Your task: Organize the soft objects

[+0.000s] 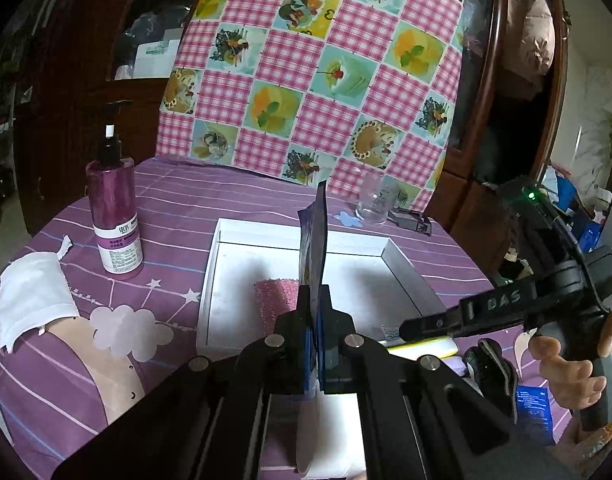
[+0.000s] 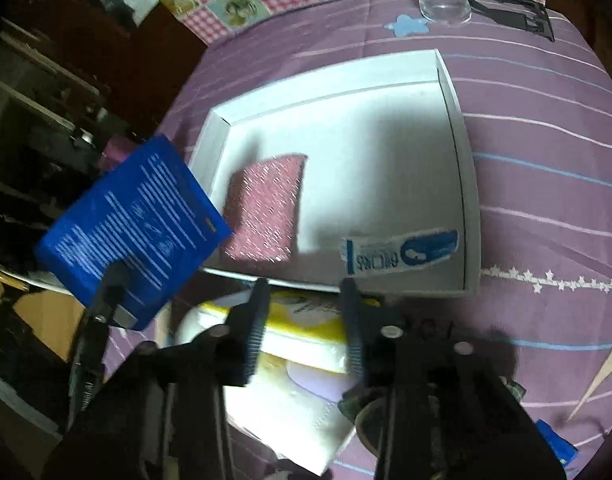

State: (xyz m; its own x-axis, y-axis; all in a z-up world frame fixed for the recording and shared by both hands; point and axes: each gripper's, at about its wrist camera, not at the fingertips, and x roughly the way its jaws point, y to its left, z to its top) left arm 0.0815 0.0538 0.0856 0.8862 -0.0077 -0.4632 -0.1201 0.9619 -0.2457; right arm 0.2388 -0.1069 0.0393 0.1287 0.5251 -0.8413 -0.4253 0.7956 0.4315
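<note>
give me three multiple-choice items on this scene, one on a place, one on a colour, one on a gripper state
1. Where does the pink sponge lie?
A. inside the white tray
B. beside the glass
C. under the pump bottle

2. What colour is the packet held by the left gripper?
A. yellow
B. blue
C. green

3. How is the right gripper?
A. shut on the sponge
B. shut on the glass
C. open

Answers: 1 A, it rests on the tray floor. 2 B, it is blue with white print. 3 C, its fingers stand apart above a yellow-and-white pack, gripping nothing.
</note>
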